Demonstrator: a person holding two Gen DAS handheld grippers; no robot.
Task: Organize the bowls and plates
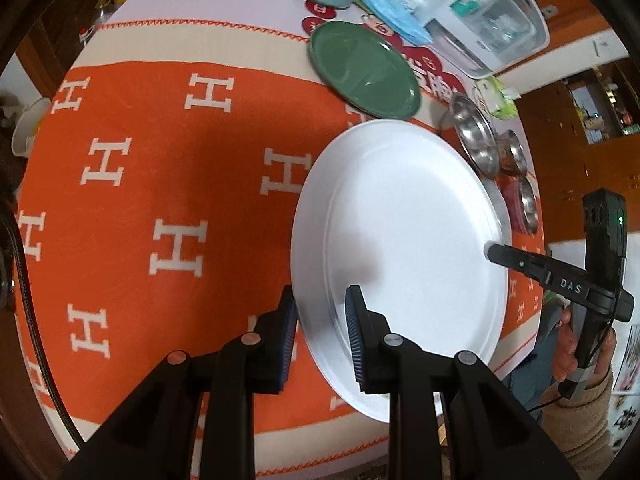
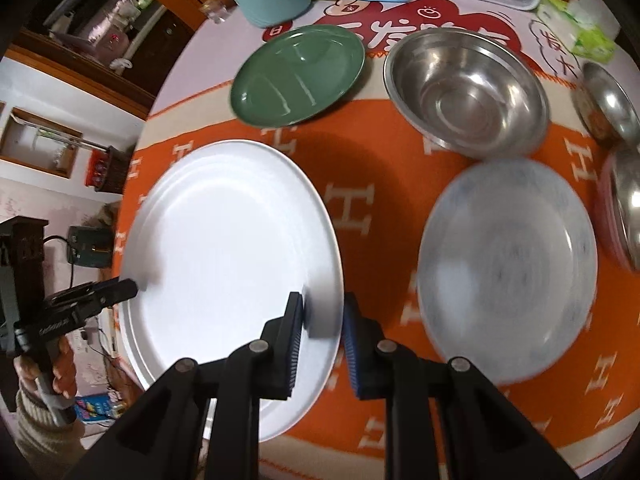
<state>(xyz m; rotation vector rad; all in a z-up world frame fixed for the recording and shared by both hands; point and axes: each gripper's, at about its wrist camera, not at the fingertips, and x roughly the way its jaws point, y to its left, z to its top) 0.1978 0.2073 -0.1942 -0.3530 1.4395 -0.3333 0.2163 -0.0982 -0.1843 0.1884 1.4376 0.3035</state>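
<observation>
White plate, left wrist view: the white plate (image 1: 400, 256) fills the centre-right of your frame, tilted over the orange cloth (image 1: 160, 140).
Left gripper: your left gripper (image 1: 320, 336) is clamped on the plate's near rim at lower centre, one pad on each face.
Right gripper, same view: your right gripper (image 1: 494, 254) pinches the far rim at right.
Green plate: the green plate (image 1: 362, 68) lies flat at upper centre.
Right wrist view, right gripper: your gripper (image 2: 322, 340) grips the white plate (image 2: 228, 264) by its right rim at lower centre.
Left gripper: it (image 2: 130, 288) bites the opposite rim at left.
Grey plate: the grey plate (image 2: 508, 268) is blurred, probably flat on the cloth, at right.
Steel bowl: the steel bowl (image 2: 466, 88) stands upper right, beside the green plate (image 2: 298, 76).
</observation>
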